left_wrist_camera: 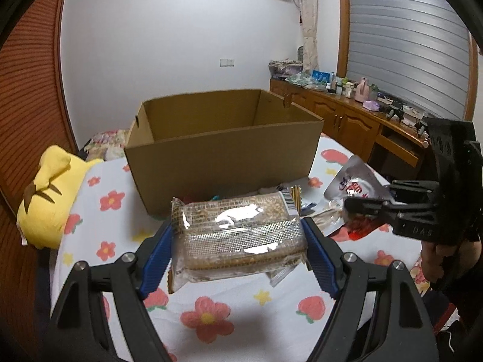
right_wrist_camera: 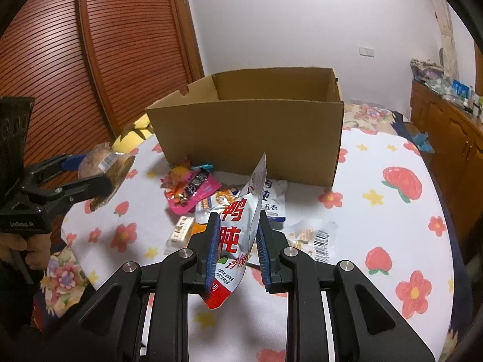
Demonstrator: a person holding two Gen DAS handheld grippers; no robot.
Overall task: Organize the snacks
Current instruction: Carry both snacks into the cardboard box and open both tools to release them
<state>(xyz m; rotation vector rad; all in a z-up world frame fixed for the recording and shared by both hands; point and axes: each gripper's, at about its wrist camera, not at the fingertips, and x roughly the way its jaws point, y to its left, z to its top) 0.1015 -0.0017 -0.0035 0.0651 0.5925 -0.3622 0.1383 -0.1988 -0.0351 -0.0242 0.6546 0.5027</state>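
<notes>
My left gripper (left_wrist_camera: 238,241) is shut on a clear-wrapped brown cake pack (left_wrist_camera: 235,235), held above the flowered sheet in front of the open cardboard box (left_wrist_camera: 220,157). It shows at the left of the right wrist view (right_wrist_camera: 99,178). My right gripper (right_wrist_camera: 237,241) is shut on a white and red snack pouch (right_wrist_camera: 241,235), held upright. That pouch (left_wrist_camera: 353,187) and gripper show at the right of the left wrist view. A pile of loose snacks (right_wrist_camera: 193,190) lies in front of the box (right_wrist_camera: 247,138).
A yellow plush toy (left_wrist_camera: 48,199) lies left of the box on the bed (left_wrist_camera: 211,316). A wooden cabinet (left_wrist_camera: 347,117) with clutter runs along the right wall. A slatted wooden wardrobe (right_wrist_camera: 105,54) stands at the left.
</notes>
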